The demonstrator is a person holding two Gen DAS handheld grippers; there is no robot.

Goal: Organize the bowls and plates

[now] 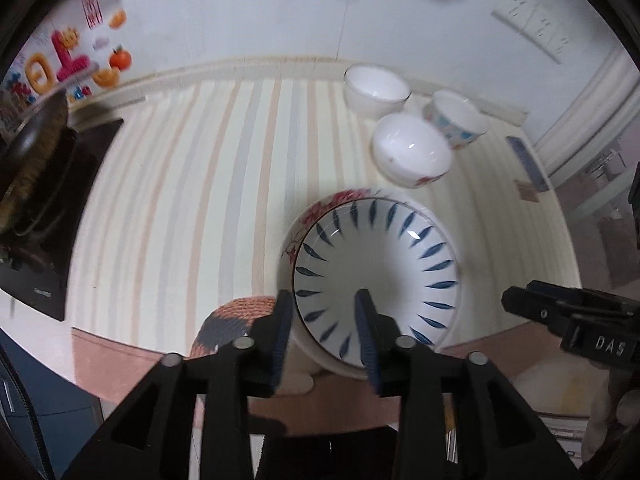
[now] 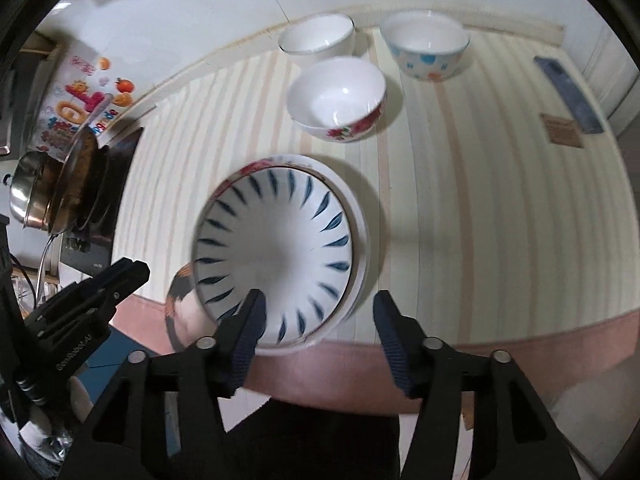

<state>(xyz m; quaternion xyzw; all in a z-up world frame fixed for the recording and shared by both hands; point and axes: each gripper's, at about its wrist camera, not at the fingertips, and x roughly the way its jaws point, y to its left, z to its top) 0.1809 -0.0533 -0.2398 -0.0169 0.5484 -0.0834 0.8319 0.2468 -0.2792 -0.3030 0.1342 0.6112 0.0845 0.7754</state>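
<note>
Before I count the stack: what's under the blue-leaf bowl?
The blue-leaf bowl sits in a floral-rimmed dish; only its rim shows. Anything lower is covered.

I count five bowls. Two are nested near six o'clock: a blue-leaf bowl (image 2: 276,256) inside a floral-rimmed bowl (image 2: 360,224). Three stand apart toward twelve o'clock: a red-flower bowl (image 2: 338,98), a plain white bowl (image 2: 318,38), and a dotted bowl (image 2: 426,46). One woven trivet (image 1: 236,320) lies at seven o'clock.
</note>
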